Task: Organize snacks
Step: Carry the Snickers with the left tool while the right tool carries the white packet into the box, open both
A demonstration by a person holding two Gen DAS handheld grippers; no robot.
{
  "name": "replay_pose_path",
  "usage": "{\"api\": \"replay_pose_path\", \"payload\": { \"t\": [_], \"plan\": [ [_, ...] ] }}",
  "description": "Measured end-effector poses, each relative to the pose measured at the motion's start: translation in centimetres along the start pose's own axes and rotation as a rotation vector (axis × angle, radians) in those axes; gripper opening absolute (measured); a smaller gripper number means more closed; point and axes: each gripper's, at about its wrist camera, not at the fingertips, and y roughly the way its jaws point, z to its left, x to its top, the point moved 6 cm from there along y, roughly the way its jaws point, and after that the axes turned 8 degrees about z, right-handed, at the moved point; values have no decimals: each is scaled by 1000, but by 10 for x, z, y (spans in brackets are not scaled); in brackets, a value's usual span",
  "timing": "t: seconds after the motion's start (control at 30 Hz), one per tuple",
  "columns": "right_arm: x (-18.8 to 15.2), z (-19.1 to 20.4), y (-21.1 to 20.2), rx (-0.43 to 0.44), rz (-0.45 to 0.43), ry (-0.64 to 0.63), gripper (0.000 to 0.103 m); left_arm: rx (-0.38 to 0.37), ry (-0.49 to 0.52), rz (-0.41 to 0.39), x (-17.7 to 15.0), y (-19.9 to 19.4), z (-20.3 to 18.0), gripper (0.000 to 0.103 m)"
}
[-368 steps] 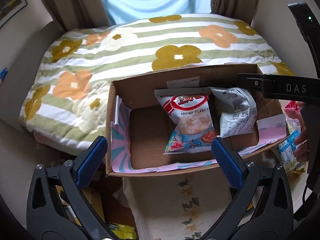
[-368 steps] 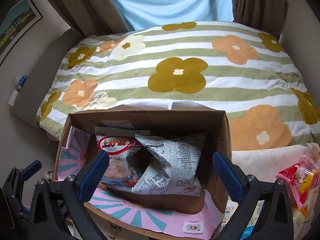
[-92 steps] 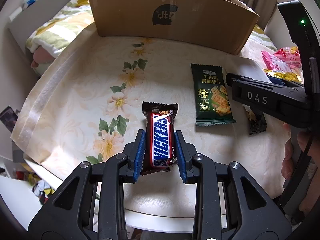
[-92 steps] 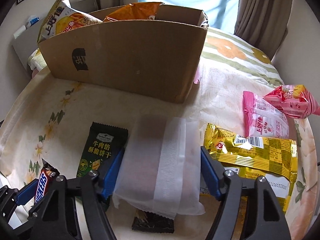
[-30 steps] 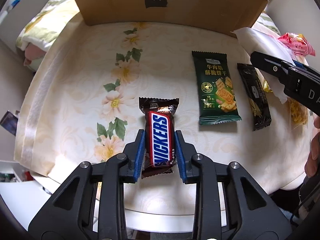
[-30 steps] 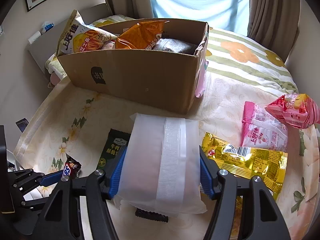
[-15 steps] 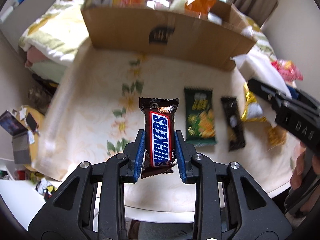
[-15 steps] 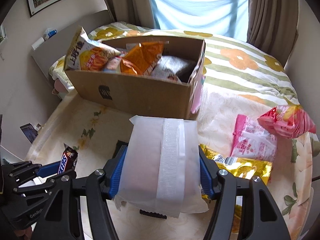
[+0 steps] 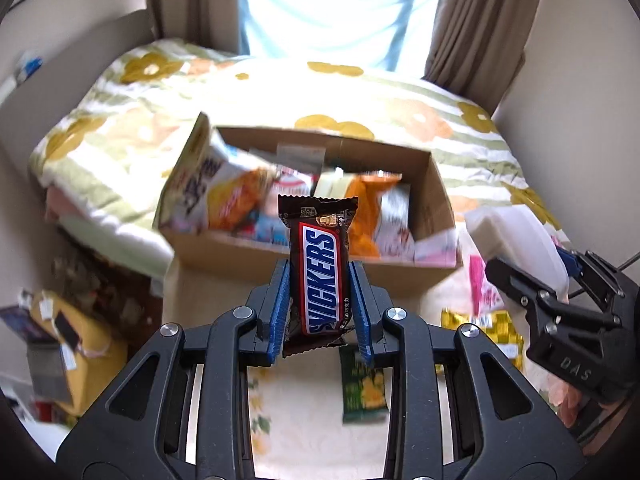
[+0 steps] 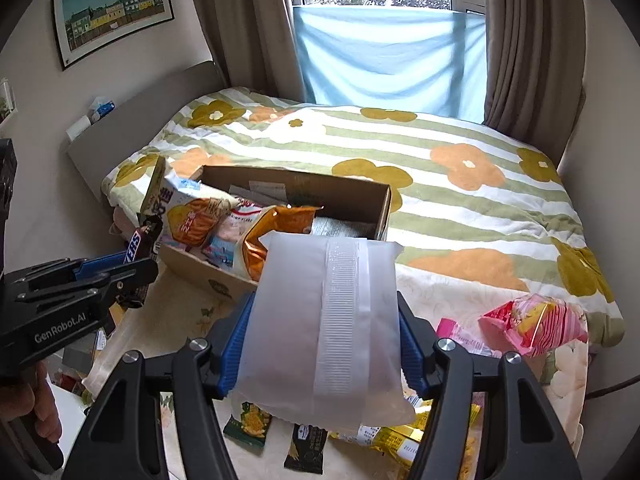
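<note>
While both grippers hang raised over the bench [image 10: 180, 320], stock reads as follows. Left gripper [image 9: 320, 308]: blue pads clamped on a Snickers bar [image 9: 320, 272], bar upright, lifted off the bench, seen in front of the box [image 9: 304, 256] near wall. Right gripper [image 10: 322, 344]: closed on a white pouch [image 10: 324, 328] w/ ribbed centre seam, pouch held up and tilted toward the box, its top edge overlapping the box's near right corner in right wrist view (whether it touches the cardboard, cannot tell).

Box, cardboard, open top, sits at bench's far edge against the bed [image 10: 440, 184]. Contents: yellow chip bag [image 10: 188, 216] standing at left end, orange bag [image 10: 276, 224] mid, shrimp-flake bag between them, grey printed bag at right; far right part of box partly bare.

Loose on bench, near side: green cracker pack [image 9: 364, 388], dark bar [image 10: 308, 448], gold pack [image 10: 400, 436]. Right side: pink pack [image 10: 460, 336], red-pink bag [image 10: 536, 324] near bench's right edge.

Room: floral duvet, brown curtains, blue sheet over window, framed picture on left wall. Left wrist view is blurred.
</note>
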Motion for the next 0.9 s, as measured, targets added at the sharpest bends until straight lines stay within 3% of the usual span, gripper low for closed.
{"api": "replay_pose_path", "payload": {
  "t": [0.3,0.67,0.7,0.73,0.77,0.8,0.9],
  "plan": [
    [39,-2,20,-32,2,90,60,-33,86,37,66,41,2,26],
    [49,-9,57,-71,53,211,60,-34,184,121,72,96,8,29],
    [49,-10,59,-72,56,218,60,-40,193,126,71,98,7,37],
    [49,-10,60,-75,59,225,60,-46,200,133,69,99,7,68],
    [49,-11,61,-80,61,231,60,-50,206,133,66,100,8,92],
    [49,-12,61,-83,63,237,60,-54,210,120,65,99,8,102],
    [49,-14,62,-94,66,247,60,-52,225,125,61,99,10,103]
  ]
}}
